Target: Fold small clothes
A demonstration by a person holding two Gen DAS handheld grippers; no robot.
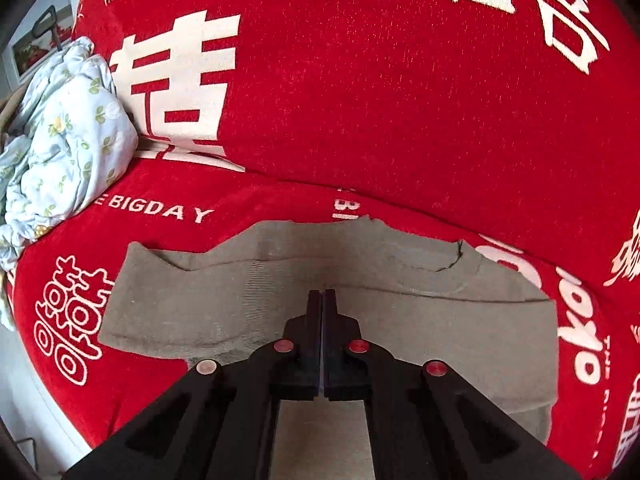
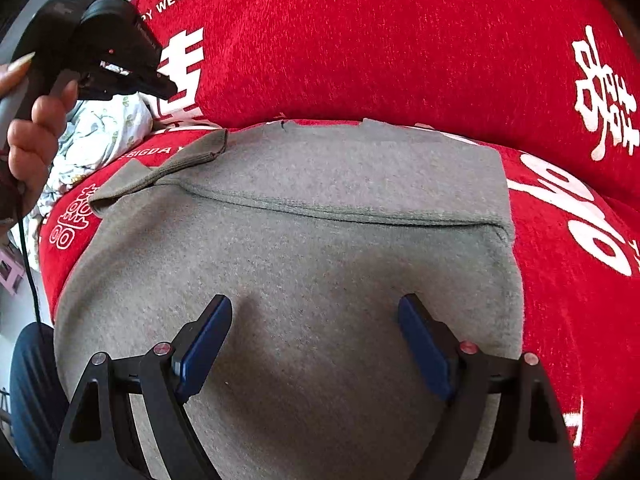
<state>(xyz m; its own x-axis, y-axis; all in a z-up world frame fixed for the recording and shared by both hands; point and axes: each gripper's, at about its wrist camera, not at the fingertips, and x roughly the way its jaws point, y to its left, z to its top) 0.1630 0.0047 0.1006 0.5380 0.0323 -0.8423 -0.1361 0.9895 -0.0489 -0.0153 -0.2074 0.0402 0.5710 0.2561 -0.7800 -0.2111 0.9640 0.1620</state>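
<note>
A small grey knitted sweater (image 2: pixel 320 240) lies flat on a red sofa seat, partly folded, with one sleeve sticking out to the upper left. It also shows in the left wrist view (image 1: pixel 420 320). My right gripper (image 2: pixel 316 308) is open, its blue pads (image 2: pixel 208 340) just over the sweater's near part. My left gripper (image 1: pixel 322 294) is shut with nothing between its fingers, raised above the sweater. In the right wrist view the left gripper (image 2: pixel 170 90) hangs in the air at upper left, held by a hand.
The sofa has a red cover with white lettering (image 1: pixel 360 80) and a padded backrest close behind the sweater. A pale floral bundle of cloth (image 1: pixel 68 140) lies at the left end of the seat. A cable (image 2: pixel 28 264) hangs at the left.
</note>
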